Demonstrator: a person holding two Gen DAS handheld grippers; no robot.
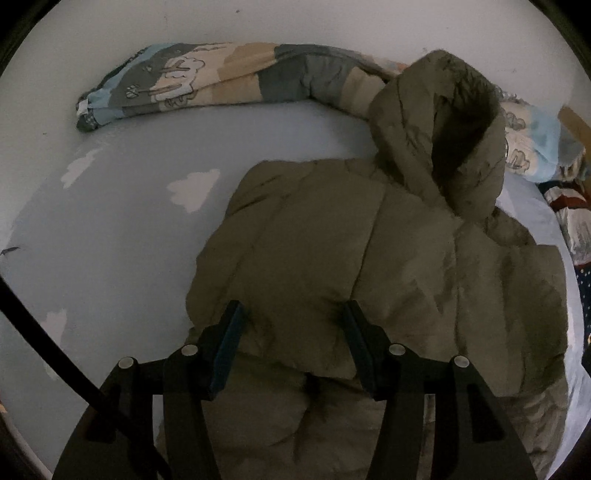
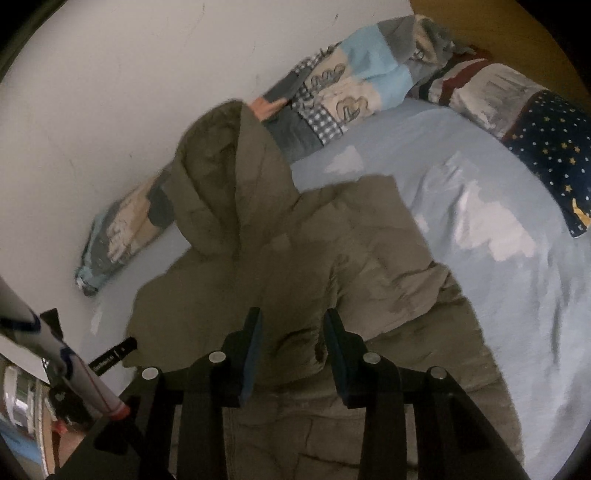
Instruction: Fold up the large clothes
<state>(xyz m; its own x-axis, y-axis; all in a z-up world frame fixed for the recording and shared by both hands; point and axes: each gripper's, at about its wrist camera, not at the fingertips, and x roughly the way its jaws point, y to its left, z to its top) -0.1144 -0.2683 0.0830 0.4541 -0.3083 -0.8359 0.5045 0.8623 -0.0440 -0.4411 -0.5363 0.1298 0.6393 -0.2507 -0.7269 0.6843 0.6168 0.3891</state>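
An olive-green padded hooded jacket [image 1: 369, 258] lies folded on a light blue bed sheet [image 1: 129, 229], its hood [image 1: 443, 129] pointing toward the wall. My left gripper [image 1: 291, 308] is open, its fingers straddling a thick fold of the jacket's lower part. In the right wrist view the same jacket [image 2: 295, 258] lies with its hood [image 2: 221, 184] at the upper left. My right gripper [image 2: 291, 314] is open over the jacket's folded edge, fingers on either side of a bulge of fabric.
A rolled patchwork quilt [image 1: 221, 85] lies along the white wall [image 1: 295, 26] behind the jacket; it also shows in the right wrist view [image 2: 351, 88]. A dark blue starred pillow [image 2: 554, 147] lies at the right. A black cable [image 1: 44, 339] crosses the lower left.
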